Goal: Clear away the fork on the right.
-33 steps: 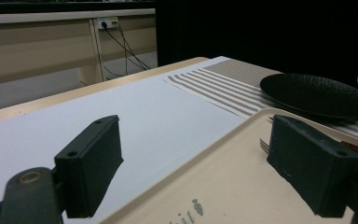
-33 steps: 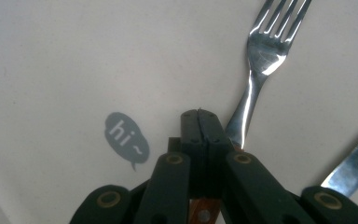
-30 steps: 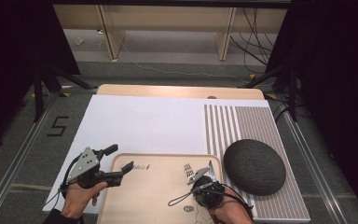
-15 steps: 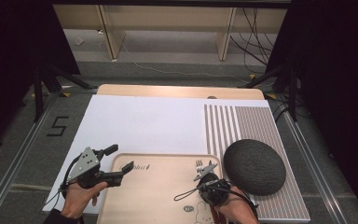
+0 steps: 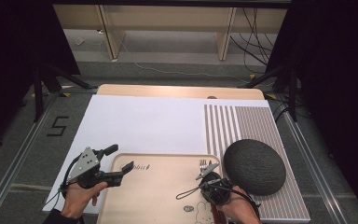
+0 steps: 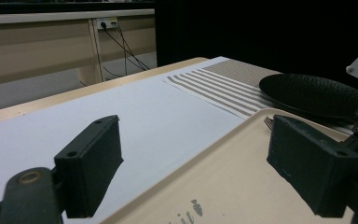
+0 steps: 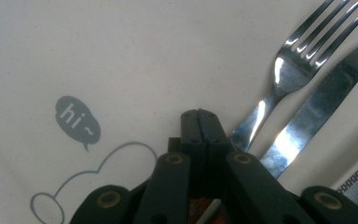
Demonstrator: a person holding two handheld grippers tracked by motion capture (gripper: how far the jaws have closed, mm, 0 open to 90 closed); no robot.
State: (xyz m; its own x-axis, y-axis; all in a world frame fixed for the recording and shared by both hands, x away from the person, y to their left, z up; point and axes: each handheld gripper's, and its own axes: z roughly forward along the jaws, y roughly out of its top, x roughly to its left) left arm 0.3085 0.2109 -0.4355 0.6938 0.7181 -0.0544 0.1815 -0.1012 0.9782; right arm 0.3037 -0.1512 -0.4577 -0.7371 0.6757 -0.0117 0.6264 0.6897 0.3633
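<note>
Speech bubble (image 7: 77, 122) reading "hi~" printed lower left on tray (image 7: 121, 56); right tool (image 7: 200, 112) clenched empty beside fork (image 7: 289, 70) and knife (image 7: 321, 109); left tool (image 6: 193, 175) released over tray edge.

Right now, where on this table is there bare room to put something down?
The white sheet is bare between the wooden table edge and the beige tray. The tray's middle is free too. Its right end is crowded: steel fork, knife, shut right gripper, beside the dark round plate.

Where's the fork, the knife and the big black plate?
fork (image 7: 291, 70), right gripper view, on its neck below the tines.
knife (image 7: 321, 109), right gripper view, mid blade.
black plate (image 5: 255, 166), high view, its middle.
</note>
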